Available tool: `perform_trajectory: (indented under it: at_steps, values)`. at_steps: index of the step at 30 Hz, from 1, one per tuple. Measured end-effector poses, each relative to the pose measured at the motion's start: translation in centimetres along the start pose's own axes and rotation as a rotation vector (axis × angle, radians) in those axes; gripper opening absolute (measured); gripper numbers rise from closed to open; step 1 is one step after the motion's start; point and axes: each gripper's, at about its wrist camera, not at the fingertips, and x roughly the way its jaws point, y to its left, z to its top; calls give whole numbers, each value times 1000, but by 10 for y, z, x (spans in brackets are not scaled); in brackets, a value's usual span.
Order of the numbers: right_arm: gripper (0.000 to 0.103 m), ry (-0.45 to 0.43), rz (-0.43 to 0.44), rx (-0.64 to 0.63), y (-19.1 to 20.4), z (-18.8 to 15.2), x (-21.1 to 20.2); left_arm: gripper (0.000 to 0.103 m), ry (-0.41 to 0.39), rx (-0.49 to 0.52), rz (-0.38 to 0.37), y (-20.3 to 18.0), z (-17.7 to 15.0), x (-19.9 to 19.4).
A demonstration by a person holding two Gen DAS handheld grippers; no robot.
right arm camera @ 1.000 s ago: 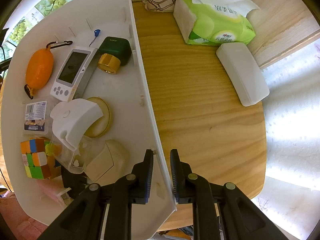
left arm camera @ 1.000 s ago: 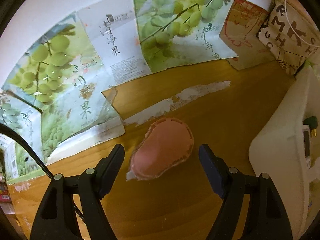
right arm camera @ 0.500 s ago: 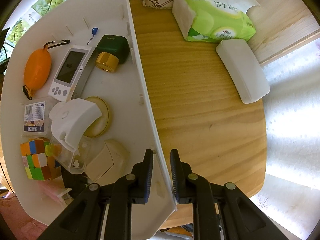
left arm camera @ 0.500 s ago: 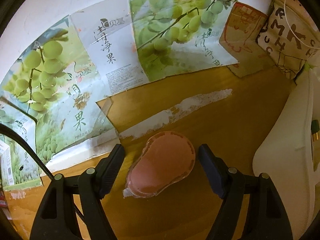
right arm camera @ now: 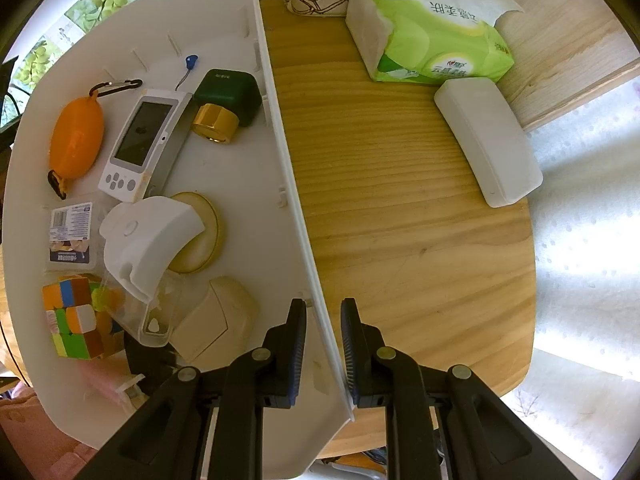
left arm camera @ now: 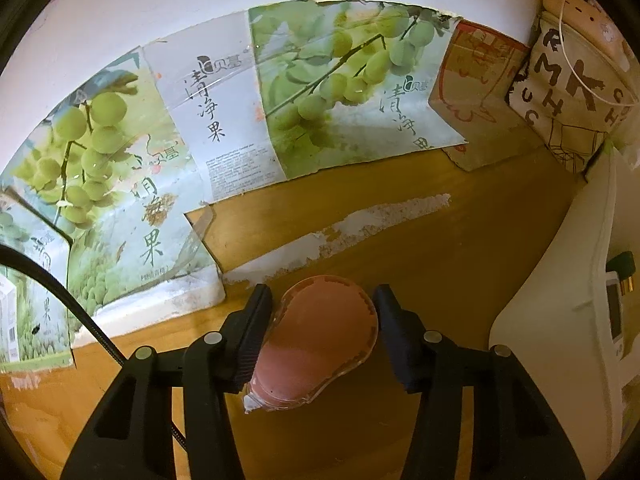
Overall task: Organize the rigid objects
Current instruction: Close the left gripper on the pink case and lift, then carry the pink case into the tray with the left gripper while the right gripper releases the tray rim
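Observation:
A pink teardrop-shaped object in a clear case (left arm camera: 316, 340) lies on the wooden table. My left gripper (left arm camera: 322, 312) straddles it; the left finger touches its edge and a small gap shows at the right finger. My right gripper (right arm camera: 323, 328) is shut on the right wall of the white bin (right arm camera: 296, 208). The bin holds an orange case (right arm camera: 76, 136), a white handheld device (right arm camera: 140, 144), a green bottle with a gold cap (right arm camera: 224, 104), a white curved part (right arm camera: 148, 240), a colour cube (right arm camera: 72, 320) and a beige block (right arm camera: 216, 316).
A green tissue pack (right arm camera: 432, 36) and a white case (right arm camera: 488, 140) lie on the table right of the bin. Grape-printed cardboard (left arm camera: 200, 128) leans at the back wall, with a brown box (left arm camera: 476, 100) and a patterned bag (left arm camera: 576, 92). The bin's wall (left arm camera: 560, 300) stands at the right in the left wrist view.
My left gripper has moved forward over the pink object and its fingers have closed in around it. My right gripper keeps its hold on the bin wall.

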Motion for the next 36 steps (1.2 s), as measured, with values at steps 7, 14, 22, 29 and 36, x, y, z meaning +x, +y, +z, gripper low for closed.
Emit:
perform_trajectory:
  at_steps: [7, 14, 22, 29, 36]
  values:
    - [18, -5, 16, -3, -3, -2, 0, 55, 14, -32, 2, -13, -20, -11]
    - [18, -14, 33, -32, -4, -5, -3, 54, 53, -84, 9, -29, -49, -28]
    - [20, -27, 48, -92, -1, -8, -7, 54, 77, -220, 5, -42, -93, -53]
    - [20, -34, 64, -136, 0, -13, -9, 54, 68, -311, 22, -58, -126, -79]
    - [20, -45, 93, -158, -3, -25, -8, 54, 26, -363, 44, -76, -145, -118]
